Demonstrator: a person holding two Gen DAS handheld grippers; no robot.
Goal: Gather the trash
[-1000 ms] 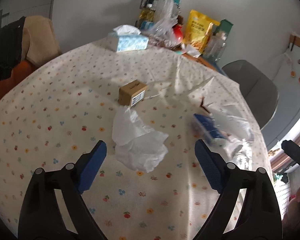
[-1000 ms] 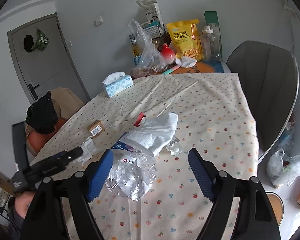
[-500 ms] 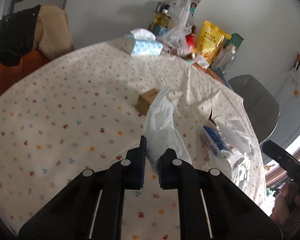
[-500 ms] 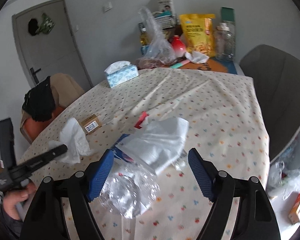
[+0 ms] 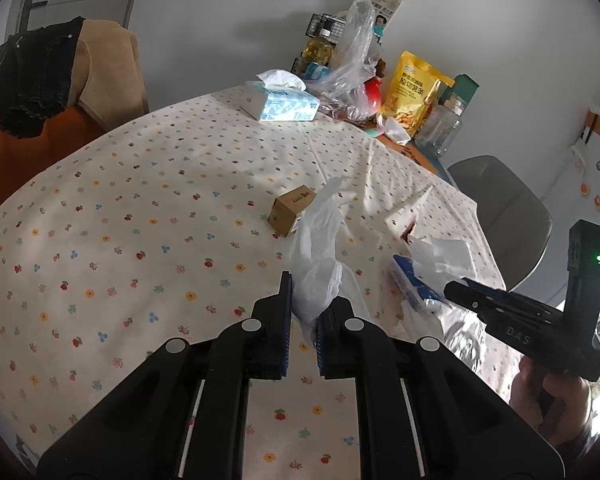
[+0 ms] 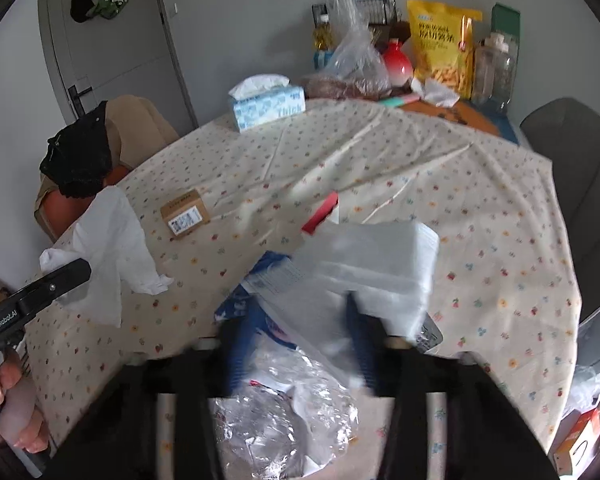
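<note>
My left gripper [image 5: 302, 320] is shut on a crumpled white tissue [image 5: 318, 264] and holds it just above the flowered tablecloth [image 5: 140, 220]. The tissue [image 6: 108, 248] also hangs from that gripper at the left of the right wrist view. A heap of plastic trash lies before my right gripper [image 6: 300, 344]: a white bag [image 6: 372, 256], a blue packet [image 6: 240, 300] and a clear crinkled wrapper [image 6: 284, 408]. Its blurred jaws are closing, with the wrapper filling the gap between them. A small cardboard box [image 5: 291, 210] and a red scrap [image 6: 320, 216] lie farther in.
A tissue box [image 5: 278, 102], a clear bag, a yellow snack bag [image 5: 410, 92] and jars crowd the table's far end. A grey chair [image 5: 500, 208] stands at the right, and a chair draped with clothes [image 5: 40, 80] at the left. Bags lie on the floor [image 6: 580, 432].
My left gripper shut on the tissue and raised it off the cloth. My right gripper came down over the plastic heap and its jaws narrowed around the wrapper.
</note>
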